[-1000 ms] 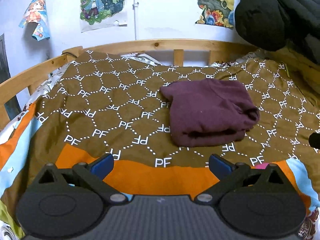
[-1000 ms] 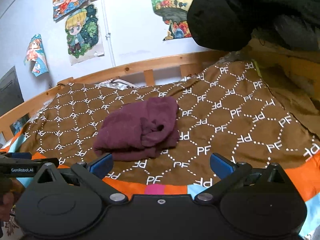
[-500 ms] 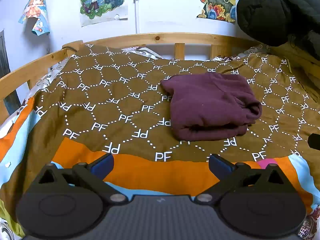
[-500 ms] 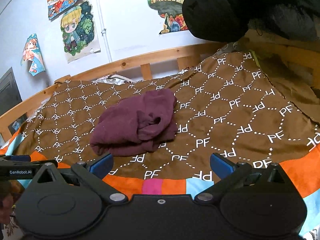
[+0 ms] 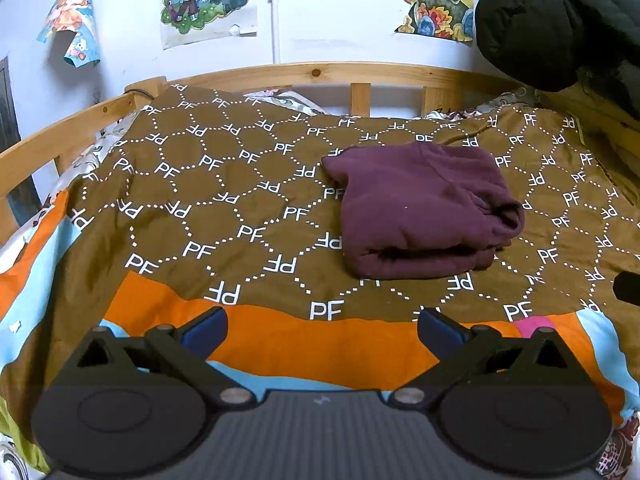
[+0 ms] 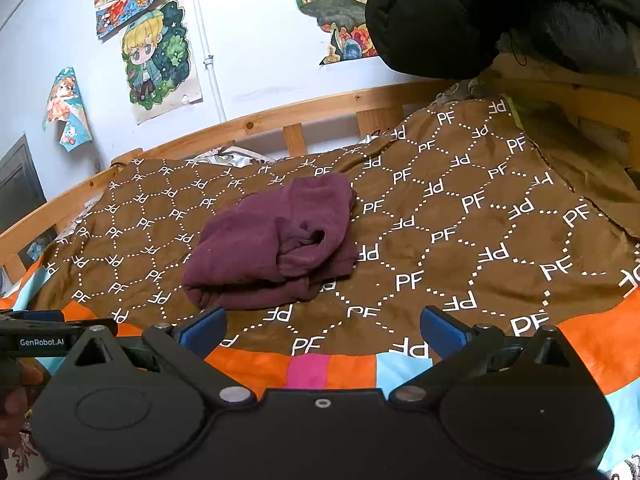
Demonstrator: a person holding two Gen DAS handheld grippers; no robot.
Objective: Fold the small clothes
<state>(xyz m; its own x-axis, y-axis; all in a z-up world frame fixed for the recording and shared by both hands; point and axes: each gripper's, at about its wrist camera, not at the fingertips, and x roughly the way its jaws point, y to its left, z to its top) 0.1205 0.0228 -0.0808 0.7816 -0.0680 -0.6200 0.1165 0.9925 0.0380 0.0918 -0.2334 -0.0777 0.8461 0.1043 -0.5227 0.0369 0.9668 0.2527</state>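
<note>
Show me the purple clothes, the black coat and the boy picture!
purple clothes (image 5: pixel 420 208), left wrist view, middle of the top fold.
black coat (image 6: pixel 460 16), right wrist view, its puffy front.
boy picture (image 6: pixel 158 56), right wrist view, his face.

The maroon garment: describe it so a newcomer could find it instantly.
Start at the wooden bed rail and come forward over the brown PF-print blanket. The maroon garment lies folded there, the only plain, dark-red item on the patterned fabric.

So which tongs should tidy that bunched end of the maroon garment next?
Probably right. The bunched end faces the right tongs; from the left tongs, both open, the maroon garment shows its smooth side.
</note>
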